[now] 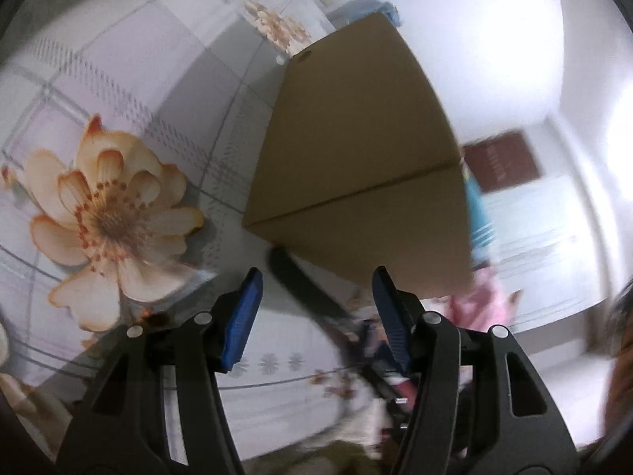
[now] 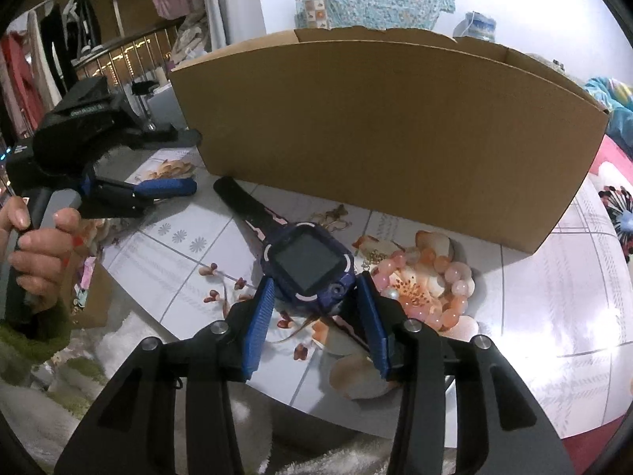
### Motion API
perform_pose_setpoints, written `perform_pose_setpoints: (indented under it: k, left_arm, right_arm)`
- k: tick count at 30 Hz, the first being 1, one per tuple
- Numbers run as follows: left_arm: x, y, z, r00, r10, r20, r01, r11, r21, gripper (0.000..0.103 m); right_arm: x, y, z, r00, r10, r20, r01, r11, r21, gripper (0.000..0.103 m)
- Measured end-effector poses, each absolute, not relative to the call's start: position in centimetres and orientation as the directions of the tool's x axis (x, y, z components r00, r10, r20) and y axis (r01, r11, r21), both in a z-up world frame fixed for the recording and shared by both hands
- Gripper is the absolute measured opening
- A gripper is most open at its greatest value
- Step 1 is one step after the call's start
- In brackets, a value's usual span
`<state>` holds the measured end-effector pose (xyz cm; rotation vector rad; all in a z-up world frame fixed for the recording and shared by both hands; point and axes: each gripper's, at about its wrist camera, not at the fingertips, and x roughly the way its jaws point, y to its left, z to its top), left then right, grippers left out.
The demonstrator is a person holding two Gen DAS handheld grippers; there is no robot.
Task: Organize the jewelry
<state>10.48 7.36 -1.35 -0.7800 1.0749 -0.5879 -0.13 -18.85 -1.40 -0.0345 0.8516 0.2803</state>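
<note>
Jewelry for sorting lies on my table, a white glossy top printed with grey grid lines and peach flowers: a dark blue smartwatch and, just to its right, a pink bead bracelet coiled in a loop. Behind both stands a brown cardboard box, open at the top, its long wall running across the right wrist view. Clothes hang in the room at the rear left, and a pale blue patterned cloth hangs on the white wall behind the box.

The near table edge curves just under my grippers. Bare tabletop shows to the right of the bracelet and to the left of the strap.

The watch lies face up; its long axis runs diagonally, the black strap pointing up-left toward the box's left corner.

My right gripper sits half open, its blue pads flanking the watch body; whether they press on it I cannot tell. My left gripper is half open with nothing between its pads, beside the box's corner; my left hand grasps its handle.
</note>
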Motion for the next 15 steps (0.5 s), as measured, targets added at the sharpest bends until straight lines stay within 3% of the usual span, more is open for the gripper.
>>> perform_pose_setpoints:
  k: [4, 15]
  left_arm:
    - [10.3, 5.4, 0.3, 0.364, -0.699, -0.615, 0.134, 0.693, -0.708, 0.061]
    - [11.9, 3.3, -1.1, 0.320, -0.772, -0.549, 0.131, 0.610, -0.781, 0.068]
  right_arm:
    - [-0.2, -18.7, -1.2, 0.625, 0.228, -0.747, -0.260, 0.963, 0.076, 0.043]
    - [-0.3, -18.0, -1.5, 0.631, 0.203, -0.749, -0.269, 0.962, 0.034, 0.042]
